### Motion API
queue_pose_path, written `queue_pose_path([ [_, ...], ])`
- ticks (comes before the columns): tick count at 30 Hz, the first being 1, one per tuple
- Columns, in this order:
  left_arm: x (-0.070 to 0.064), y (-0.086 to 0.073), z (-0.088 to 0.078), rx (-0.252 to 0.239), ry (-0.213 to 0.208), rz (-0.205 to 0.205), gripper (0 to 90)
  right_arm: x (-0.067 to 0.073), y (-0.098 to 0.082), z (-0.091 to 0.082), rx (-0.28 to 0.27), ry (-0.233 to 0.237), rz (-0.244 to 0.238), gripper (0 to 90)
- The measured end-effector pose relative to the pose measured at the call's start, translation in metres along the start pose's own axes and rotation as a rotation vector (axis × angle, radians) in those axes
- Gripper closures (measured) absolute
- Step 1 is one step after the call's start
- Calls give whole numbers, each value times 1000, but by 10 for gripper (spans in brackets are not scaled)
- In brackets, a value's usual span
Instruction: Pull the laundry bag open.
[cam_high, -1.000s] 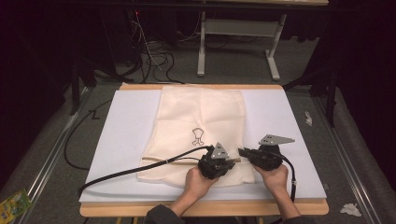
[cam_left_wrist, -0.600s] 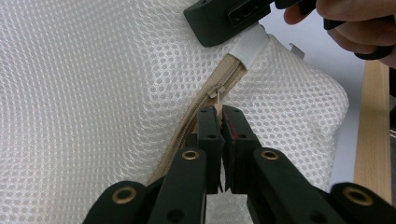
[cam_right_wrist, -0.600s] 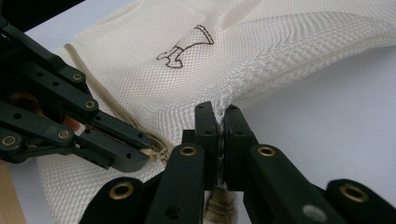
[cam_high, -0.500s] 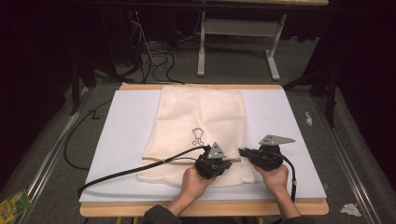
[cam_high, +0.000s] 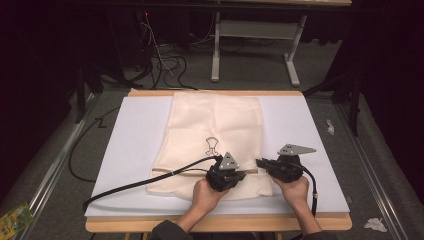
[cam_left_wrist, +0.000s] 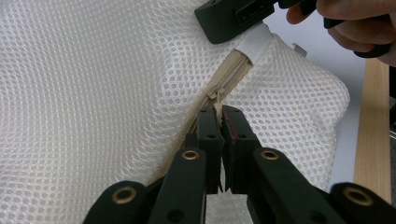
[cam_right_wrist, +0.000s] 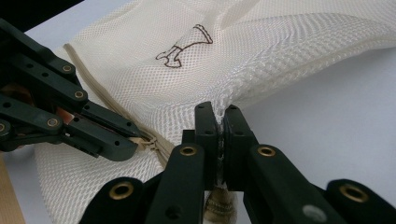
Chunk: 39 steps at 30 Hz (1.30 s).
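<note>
Cream-white mesh laundry bag (cam_high: 215, 135) with a beige zipper (cam_left_wrist: 223, 88) lies flat on the white sheet (cam_high: 135, 150) covering the wooden table (cam_high: 220, 224), near edge closest to the person. Small dark outline print (cam_high: 212, 145) on the bag sits beyond both sets of jaws, up the table.

Left gripper (cam_high: 239, 176), black, held in the person's left hand (cam_high: 206, 194): jaws clenched on the zipper's small pull tab (cam_left_wrist: 217, 108), which sits right between the jaw tips in the left gripper view. Zipper track runs straight ahead from those jaws toward the bag's end.

Right gripper (cam_high: 260, 163), black with a grey three-cornered plate on top, in the right hand (cam_high: 295, 189): jaws clenched on the bag's white fabric end tab (cam_left_wrist: 254, 41) at the zipper end, mesh bunched up at the tips in the right gripper view (cam_right_wrist: 219, 122).

Two sets of jaws point at each other, close, with a short stretch of zipper between them. Black cable (cam_high: 150, 179) trails from the left gripper across the bag and off to the left.
</note>
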<state>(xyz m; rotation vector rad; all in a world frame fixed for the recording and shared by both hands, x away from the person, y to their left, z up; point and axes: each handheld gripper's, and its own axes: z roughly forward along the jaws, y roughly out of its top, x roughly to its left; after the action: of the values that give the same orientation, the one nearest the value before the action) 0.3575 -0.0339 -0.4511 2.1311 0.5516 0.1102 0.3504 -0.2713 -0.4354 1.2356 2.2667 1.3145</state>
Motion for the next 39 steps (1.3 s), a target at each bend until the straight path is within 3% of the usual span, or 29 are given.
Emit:
queue_pose_path([
  [21, 2, -4, -5, -5, -6, -21, 870, 1, 0, 0, 0, -3, -12, 883],
  [36, 3, -3, -15, -12, 6, -11, 870, 0, 1, -1, -6, -5, -19, 883],
  [39, 5, -4, -16, -18, -6, -27, 870, 0, 2, -1, -7, -5, -17, 883],
])
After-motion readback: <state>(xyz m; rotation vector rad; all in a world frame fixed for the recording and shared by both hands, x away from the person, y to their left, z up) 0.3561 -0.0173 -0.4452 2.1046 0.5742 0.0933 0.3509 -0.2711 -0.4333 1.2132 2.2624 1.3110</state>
